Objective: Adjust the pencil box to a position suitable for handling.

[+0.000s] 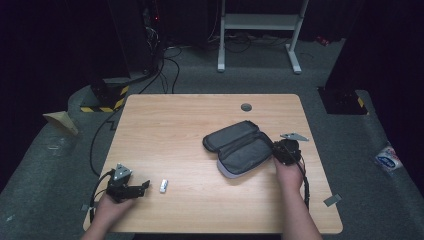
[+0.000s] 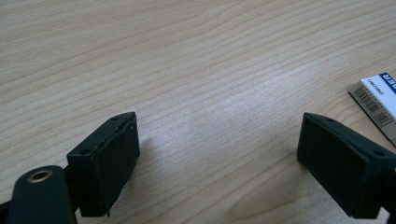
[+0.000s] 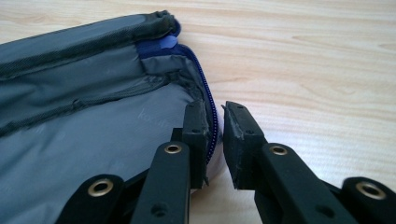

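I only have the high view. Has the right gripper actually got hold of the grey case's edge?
Observer: Yes. The right gripper has its fingers closed on the zipper edge of the open grey case.
Operator: And the left gripper?
Observer: The left gripper stands open over bare table, holding nothing.
Operator: What's the white thing beside it?
Observer: A white packet with a barcode and blue print.

Dark room, grey carpet, white frame, floor cables
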A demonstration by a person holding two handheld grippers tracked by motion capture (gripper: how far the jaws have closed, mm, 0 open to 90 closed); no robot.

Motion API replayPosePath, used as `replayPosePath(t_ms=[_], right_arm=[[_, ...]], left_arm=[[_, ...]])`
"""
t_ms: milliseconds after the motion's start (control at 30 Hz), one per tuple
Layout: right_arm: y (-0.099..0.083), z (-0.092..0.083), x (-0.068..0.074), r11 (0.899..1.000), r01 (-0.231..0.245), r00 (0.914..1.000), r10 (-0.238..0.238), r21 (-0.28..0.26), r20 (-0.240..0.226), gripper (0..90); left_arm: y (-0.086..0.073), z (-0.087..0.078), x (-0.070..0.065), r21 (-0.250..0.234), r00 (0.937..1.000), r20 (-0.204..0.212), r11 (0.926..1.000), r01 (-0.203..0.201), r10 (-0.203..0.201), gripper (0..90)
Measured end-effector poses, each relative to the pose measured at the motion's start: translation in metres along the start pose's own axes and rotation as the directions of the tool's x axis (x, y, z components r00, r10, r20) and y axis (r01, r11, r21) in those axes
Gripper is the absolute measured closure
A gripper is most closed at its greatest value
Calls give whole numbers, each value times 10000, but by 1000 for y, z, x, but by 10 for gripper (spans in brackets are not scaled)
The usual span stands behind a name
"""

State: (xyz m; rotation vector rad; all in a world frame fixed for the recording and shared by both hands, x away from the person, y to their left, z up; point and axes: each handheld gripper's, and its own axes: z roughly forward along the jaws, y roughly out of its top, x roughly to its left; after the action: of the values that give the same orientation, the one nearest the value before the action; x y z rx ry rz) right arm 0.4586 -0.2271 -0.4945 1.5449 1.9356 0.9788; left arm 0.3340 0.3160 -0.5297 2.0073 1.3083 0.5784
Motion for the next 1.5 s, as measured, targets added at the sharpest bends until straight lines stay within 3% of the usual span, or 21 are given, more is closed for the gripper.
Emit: replayPosePath(t_ms=[300, 533, 733, 1167, 1500], right_arm=[[-23, -19, 12, 9989, 305, 9987, -320, -367, -408, 774], [-40, -34, 30, 9970, 315, 9957, -375, -700, -850, 749], [-47, -41, 54, 9947, 474, 9892, -595, -914, -1339, 725], [-49, -32, 94, 9917, 914, 9760, -1071, -900, -1895, 703], [-47, -27, 102, 9900, 1079, 9730, -1239, -909, -1948, 706]], left_arm=[[0, 0, 0, -1, 10000, -2, 10000, 0, 0, 133], [0, 0, 0, -12, 10000, 0, 10000, -7, 7, 134], [0, 0, 0, -15, 10000, 18, 10000, -27, 27, 135], [0, 0, 0, -16, 10000, 6, 10000, -62, 62, 136], [0, 0, 0, -16, 10000, 12, 10000, -50, 50, 137]])
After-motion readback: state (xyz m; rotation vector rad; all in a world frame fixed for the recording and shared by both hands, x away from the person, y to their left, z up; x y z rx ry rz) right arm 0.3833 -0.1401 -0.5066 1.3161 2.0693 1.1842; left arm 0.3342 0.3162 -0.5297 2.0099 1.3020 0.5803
